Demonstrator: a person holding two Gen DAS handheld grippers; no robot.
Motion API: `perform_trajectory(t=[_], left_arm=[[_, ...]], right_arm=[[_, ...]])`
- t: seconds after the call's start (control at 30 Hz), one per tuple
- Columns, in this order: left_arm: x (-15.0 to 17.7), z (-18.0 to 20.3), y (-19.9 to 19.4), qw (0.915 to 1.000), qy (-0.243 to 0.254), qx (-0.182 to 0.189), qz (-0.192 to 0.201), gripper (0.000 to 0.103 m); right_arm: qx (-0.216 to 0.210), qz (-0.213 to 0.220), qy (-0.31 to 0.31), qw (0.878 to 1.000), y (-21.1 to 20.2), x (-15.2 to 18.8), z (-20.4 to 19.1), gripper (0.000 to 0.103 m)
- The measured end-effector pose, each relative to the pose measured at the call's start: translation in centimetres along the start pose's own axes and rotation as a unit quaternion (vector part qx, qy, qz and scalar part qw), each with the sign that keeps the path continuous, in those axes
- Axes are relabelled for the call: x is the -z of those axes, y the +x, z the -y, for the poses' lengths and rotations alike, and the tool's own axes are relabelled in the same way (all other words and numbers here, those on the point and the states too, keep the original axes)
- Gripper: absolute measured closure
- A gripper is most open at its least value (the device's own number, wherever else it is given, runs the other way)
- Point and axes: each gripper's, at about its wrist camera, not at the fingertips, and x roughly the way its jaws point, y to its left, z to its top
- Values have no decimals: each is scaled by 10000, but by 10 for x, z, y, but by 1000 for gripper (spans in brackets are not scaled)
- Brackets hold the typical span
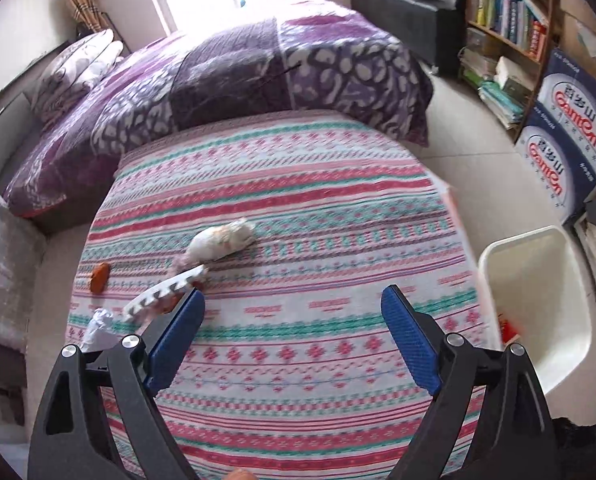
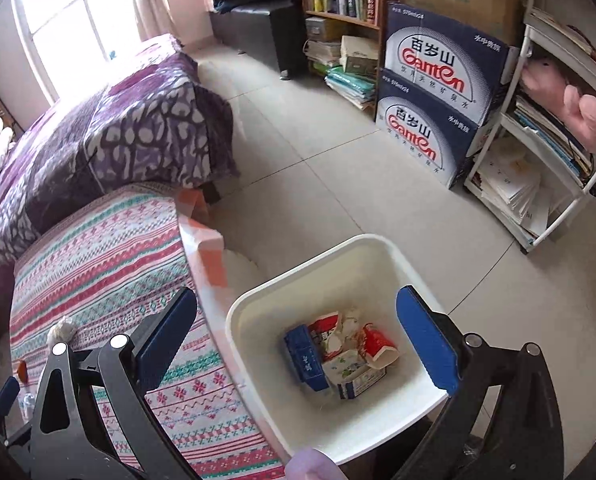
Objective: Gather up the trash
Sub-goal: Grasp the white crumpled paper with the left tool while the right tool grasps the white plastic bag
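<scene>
My left gripper [image 1: 294,300] is open and empty above the striped bedcover [image 1: 298,184]. Ahead and to its left lie a crumpled whitish wrapper [image 1: 222,243], a white notched foam strip [image 1: 164,294], an orange scrap [image 1: 99,277] and a crumpled white paper ball [image 1: 97,325]. My right gripper [image 2: 298,312] is open and empty right above the white bin [image 2: 258,300] on the floor beside the bed. The bin holds a blue carton [image 2: 304,356], a red paper cup [image 2: 380,344] and other cartons. The bin also shows in the left view [image 1: 538,280].
A purple patterned quilt [image 1: 234,76] is folded at the far end of the bed. Stacked Ganten boxes [image 2: 434,92], a bookshelf [image 2: 338,4] and a white rack [image 2: 546,140] line the wall beyond the tiled floor [image 2: 318,152].
</scene>
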Motion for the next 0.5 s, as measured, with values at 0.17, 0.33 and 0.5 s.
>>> perform_trajectory(t=[0.17, 0.33, 0.5], left_arm=[[17, -76, 37, 9961, -371, -471, -652, 16], [42, -142, 72, 9875, -542, -977, -1109, 16], [67, -196, 100, 9801, -644, -1128, -1500, 16]], right_arm=[[-5, -202, -315, 9993, 10, 14, -31, 7], [27, -304, -589, 9978, 19, 26, -55, 7], [-89, -483, -1120, 9925, 30, 45, -87, 7]])
